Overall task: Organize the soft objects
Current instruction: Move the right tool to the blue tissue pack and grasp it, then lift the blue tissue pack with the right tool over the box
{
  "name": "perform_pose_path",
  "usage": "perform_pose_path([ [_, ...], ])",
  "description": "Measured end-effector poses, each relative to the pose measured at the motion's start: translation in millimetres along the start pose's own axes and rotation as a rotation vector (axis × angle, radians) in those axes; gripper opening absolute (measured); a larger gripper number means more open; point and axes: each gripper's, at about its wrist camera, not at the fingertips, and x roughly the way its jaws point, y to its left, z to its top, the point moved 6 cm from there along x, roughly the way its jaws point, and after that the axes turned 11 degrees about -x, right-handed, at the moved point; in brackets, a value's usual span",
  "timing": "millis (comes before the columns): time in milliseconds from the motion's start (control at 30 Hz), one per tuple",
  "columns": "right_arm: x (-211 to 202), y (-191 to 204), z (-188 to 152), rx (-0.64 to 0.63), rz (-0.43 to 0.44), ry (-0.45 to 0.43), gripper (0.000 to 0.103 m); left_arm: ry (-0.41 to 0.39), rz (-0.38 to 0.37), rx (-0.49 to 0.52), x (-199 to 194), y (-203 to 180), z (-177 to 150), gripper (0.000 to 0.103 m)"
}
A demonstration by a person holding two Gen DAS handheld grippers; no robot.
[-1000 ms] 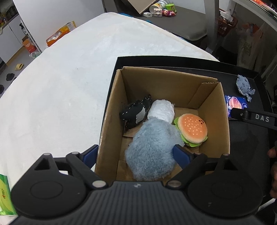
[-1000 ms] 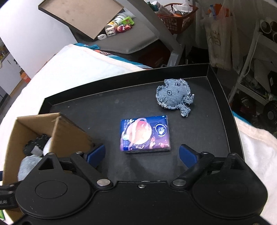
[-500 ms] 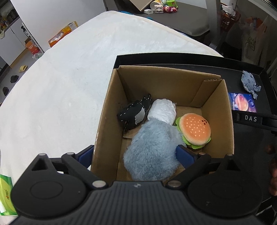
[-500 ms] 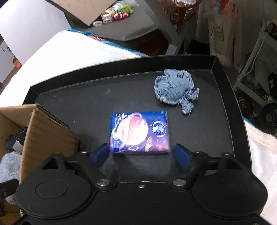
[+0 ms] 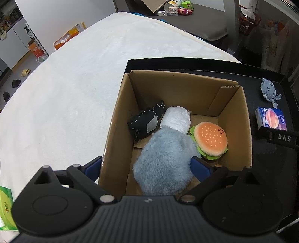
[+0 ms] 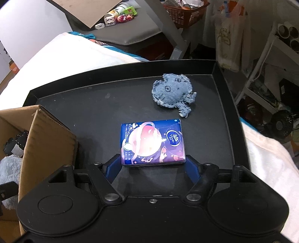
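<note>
A cardboard box (image 5: 119, 123) on a black tray (image 6: 93, 101) holds a fluffy blue plush (image 5: 164, 162), a burger plush (image 5: 210, 140), a white bundle (image 5: 176, 119) and a black stitched toy (image 5: 145, 123). My left gripper (image 5: 147, 166) is open above the box's near edge, empty. A blue tissue pack (image 6: 152, 142) lies flat on the tray, with a denim octopus toy (image 6: 172, 91) beyond it. My right gripper (image 6: 152, 164) is open, its fingers on either side of the pack's near end. The pack (image 5: 271, 120) and octopus (image 5: 269, 90) also show in the left wrist view.
The tray sits on a white fluffy cover (image 5: 65, 89). A green packet (image 5: 5, 209) lies at the near left. Behind are a grey table (image 6: 130, 24) with small items, a red basket (image 6: 186, 13) and shelving (image 6: 271, 56) at right.
My right gripper has moved forward and down, so its open fingers now flank the tissue pack. My left gripper has drawn back slightly over the box.
</note>
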Motion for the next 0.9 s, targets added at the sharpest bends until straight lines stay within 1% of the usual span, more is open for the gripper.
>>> perform_pose_path([
  [300,-24.7,-0.7,-0.6,-0.007,-0.001,-0.026,0.070,-0.009,-0.005,0.002,-8.1,0.9,-4.3,0.097],
  [600,-44.5,3.9,-1.8,-0.019,-0.004,-0.041,0.070,-0.022,-0.029,-0.008,-19.5,6.6,-7.5,0.097],
  [900,-69.7,21.5,0.5,-0.059,0.004,-0.073,0.070,-0.030,-0.054,-0.020,-28.7,20.6,-13.3,0.097],
])
